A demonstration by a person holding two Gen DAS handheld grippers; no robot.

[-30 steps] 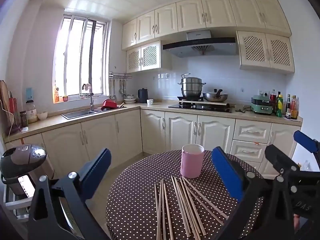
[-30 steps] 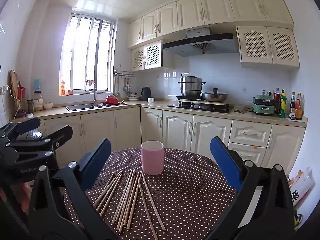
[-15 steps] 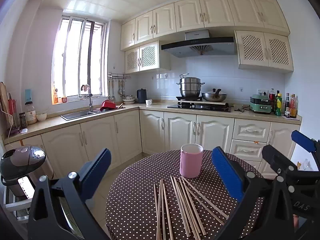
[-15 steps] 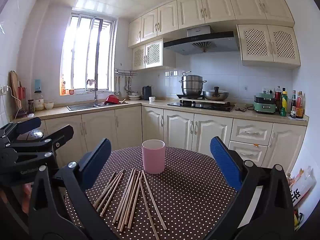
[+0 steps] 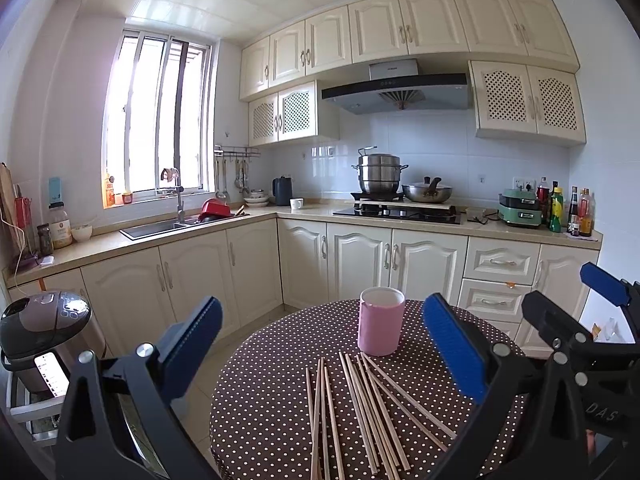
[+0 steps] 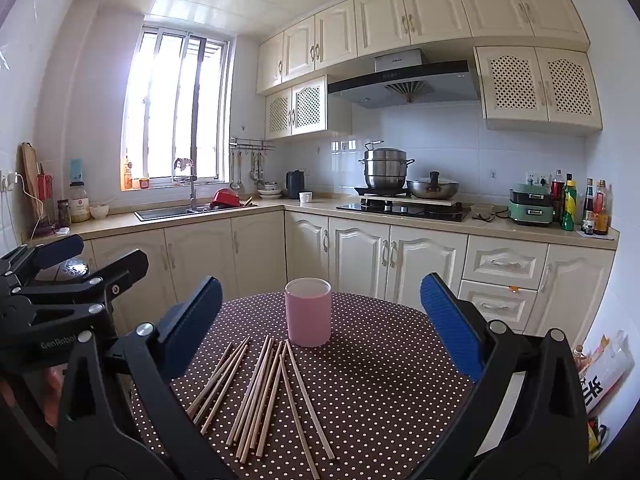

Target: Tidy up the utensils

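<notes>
Slim wooden chopsticks (image 6: 264, 392) fan across the round, polka-dotted counter (image 6: 380, 380) at lower centre, just before a smooth pink cylindrical cup (image 6: 308, 312). Left gripper (image 5: 320, 356) and right gripper (image 6: 320, 332) hover, blue-padded jaws spread wide, gripping nothing.

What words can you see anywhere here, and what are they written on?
"GenRobot": on the black body of the left gripper, seen from the right wrist; the last letters are partly cut off.
"DAS": on the black body of the right gripper, seen from the left wrist; the rest is out of view.
Range hood: brand mark too small to read.
Bag by the wall: large black character, only partly visible.
Bottle labels: too blurred.
</notes>
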